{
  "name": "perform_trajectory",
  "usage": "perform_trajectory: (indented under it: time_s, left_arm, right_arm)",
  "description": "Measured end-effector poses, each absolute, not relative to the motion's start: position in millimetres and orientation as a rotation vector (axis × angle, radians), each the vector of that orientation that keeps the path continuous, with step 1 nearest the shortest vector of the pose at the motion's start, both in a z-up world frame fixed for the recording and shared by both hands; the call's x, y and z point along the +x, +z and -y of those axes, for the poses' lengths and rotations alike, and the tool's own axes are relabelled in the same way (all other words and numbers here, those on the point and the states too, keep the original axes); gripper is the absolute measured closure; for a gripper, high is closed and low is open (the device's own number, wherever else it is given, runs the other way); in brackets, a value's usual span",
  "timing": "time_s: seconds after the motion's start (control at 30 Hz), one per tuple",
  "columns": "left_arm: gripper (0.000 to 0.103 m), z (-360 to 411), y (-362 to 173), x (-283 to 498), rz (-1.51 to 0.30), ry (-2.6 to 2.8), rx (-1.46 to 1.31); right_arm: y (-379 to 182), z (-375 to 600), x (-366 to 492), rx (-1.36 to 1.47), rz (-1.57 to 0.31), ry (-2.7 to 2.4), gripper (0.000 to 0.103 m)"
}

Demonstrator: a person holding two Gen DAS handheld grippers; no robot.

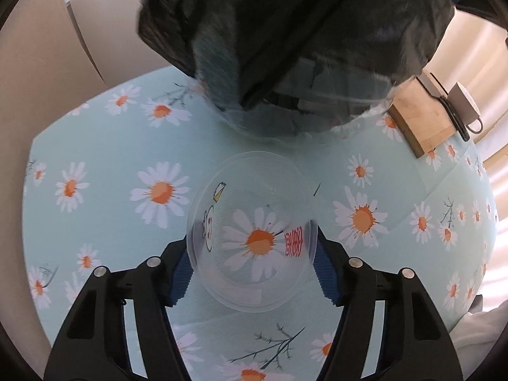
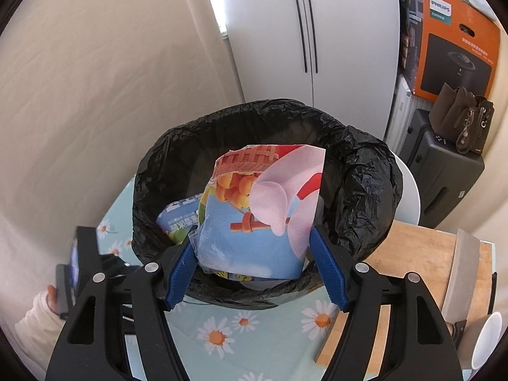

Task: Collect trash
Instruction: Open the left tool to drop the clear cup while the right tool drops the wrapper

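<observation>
Gripping clear plastic bowl at its rim: left tongs, partly open. Right tongs clamp printed wrapper over black-lined bin.

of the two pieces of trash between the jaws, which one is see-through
The clear plastic cup between the left gripper's jaws: the daisy tablecloth shows through it. The other, at the right gripper, is an opaque printed wrapper.

We see a clear plastic bowl with a cartoon print and red letters, upright on the daisy cloth, just near of the bin. The bin's black trash bag is open; a colourful printed wrapper stands in its mouth, above other packaging.
</observation>
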State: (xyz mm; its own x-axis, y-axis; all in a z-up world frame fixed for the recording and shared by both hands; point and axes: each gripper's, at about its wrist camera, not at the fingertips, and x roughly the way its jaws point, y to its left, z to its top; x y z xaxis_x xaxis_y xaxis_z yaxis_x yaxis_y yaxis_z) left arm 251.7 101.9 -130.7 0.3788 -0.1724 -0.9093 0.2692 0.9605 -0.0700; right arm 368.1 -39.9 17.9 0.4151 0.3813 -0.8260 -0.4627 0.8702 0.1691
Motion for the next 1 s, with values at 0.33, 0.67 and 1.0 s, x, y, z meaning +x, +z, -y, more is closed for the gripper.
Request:
perform_trajectory:
  time_s: [0.33,0.67,1.0]
  left_arm:
    - [0.038,-128.3,-71.8,239.7,-1.060,-0.209,0.108]
    - [0.038,-126.1,-16.6,251.1,-0.964,-0.186,0.132]
    - [0.037,-106.1,38.4,278.9,-0.838,-0.303,0.176]
  right_arm:
    - [22.7,35.1,366.4,-0.092,-0.990,0.540,0.037]
    - [21.4,25.9,367.6,-0.139,-0.986,0.523,0.036]
    - [18.4,26.8,371.3,-0.156,-0.980,0.496,0.036]
